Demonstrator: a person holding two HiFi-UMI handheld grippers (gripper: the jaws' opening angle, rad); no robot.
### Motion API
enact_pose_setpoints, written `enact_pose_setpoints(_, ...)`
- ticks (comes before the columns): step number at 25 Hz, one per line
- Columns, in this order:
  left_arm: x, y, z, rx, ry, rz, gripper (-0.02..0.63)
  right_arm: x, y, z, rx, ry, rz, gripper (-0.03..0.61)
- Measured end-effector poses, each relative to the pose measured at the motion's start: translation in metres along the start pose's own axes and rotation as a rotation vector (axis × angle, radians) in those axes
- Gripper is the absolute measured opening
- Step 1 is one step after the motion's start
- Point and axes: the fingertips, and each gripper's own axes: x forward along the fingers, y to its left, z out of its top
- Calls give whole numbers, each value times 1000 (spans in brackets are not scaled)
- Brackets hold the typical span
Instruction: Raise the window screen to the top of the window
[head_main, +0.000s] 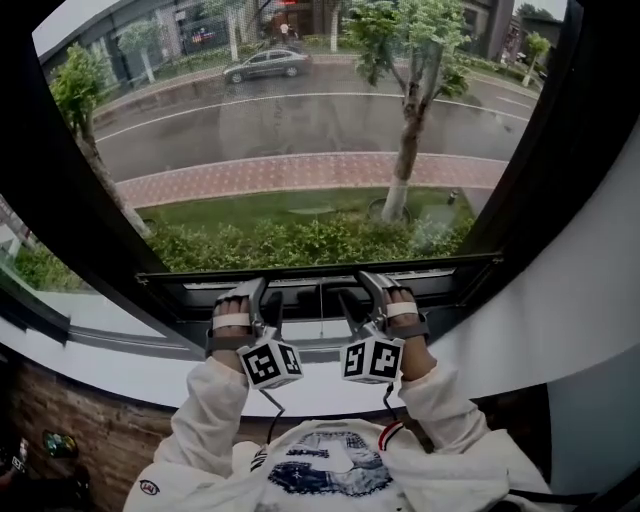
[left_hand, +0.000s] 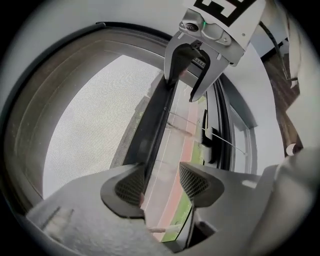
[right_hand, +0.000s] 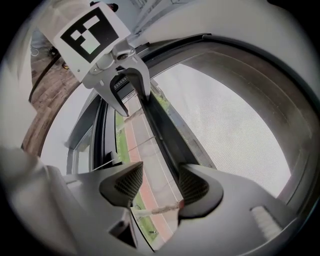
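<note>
Step in hand, as we judge it, is the lift itself. The grey mesh window screen (left_hand: 90, 125) stands only a little off the bottom of the dark window frame (head_main: 60, 180), and a narrow strip of unscreened street shows under its black bottom rail (left_hand: 157, 120).

Our left gripper (left_hand: 162, 182) is turned on its side with its jaws spread, clamped on nothing. The rail runs straight ahead from the inner edge of the pad on the mesh side, and open street fills the gap to the other pad. Our right gripper (right_hand: 157, 186) mirrors it just beside, on the same rail, with its jaws likewise apart and the rail at its mesh-side pad. Whether those pads truly touch the rail or sit just short of it we cannot tell.

Nearly the whole height of the window lies above both grippers, so most of the task is left. The next move, in our view, calls for both grippers to go up together at an even pace. That would hold the rail level, so the screen does not skew and bind in the frame before it reaches the top.
</note>
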Motion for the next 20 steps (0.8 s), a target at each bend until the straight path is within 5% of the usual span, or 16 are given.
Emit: enact_pose_setpoints(20,-17,54,21,29,-53,116,219,-12,-53,27,-11,-58,-123,233)
